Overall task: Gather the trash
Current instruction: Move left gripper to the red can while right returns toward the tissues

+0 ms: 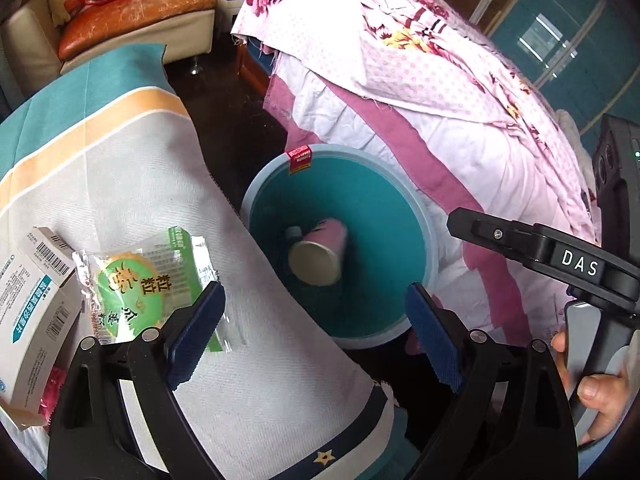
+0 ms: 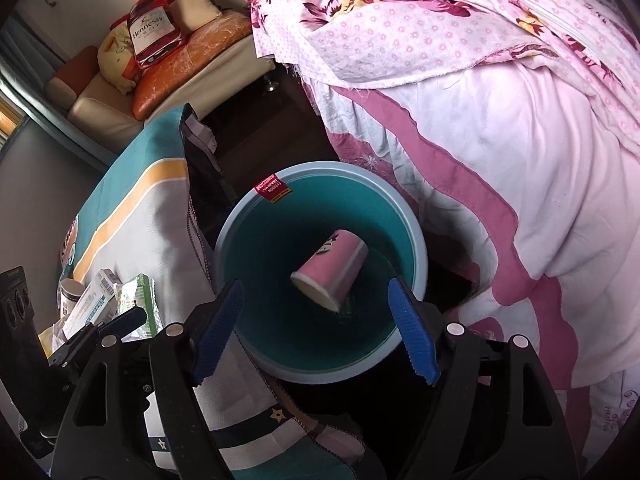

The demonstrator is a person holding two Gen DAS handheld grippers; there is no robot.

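The teal bin (image 2: 320, 368) stands on the dark floor between a cloth-covered table (image 1: 248, 320) and the bed (image 2: 520, 160). Inside it a pink paper cup (image 2: 334, 268) lies on its side, its open mouth turned toward seven o'clock in the right wrist view. From the left wrist view a small capped bottle (image 1: 294, 233) shows at ten o'clock of the cup, touching it. A red sticker (image 2: 273, 191) sits on the bin's rim at eleven o'clock.

The right gripper (image 2: 316, 330) hovers over the bin, its jaws released and spread wide with nothing between them. The left gripper (image 1: 316, 328) hangs over the table's edge beside the bin, jaws also released and empty.

On the table, at nine o'clock of the left gripper, lie a green snack wrapper (image 1: 148, 280) and a white medicine box (image 1: 32, 308), touching each other.
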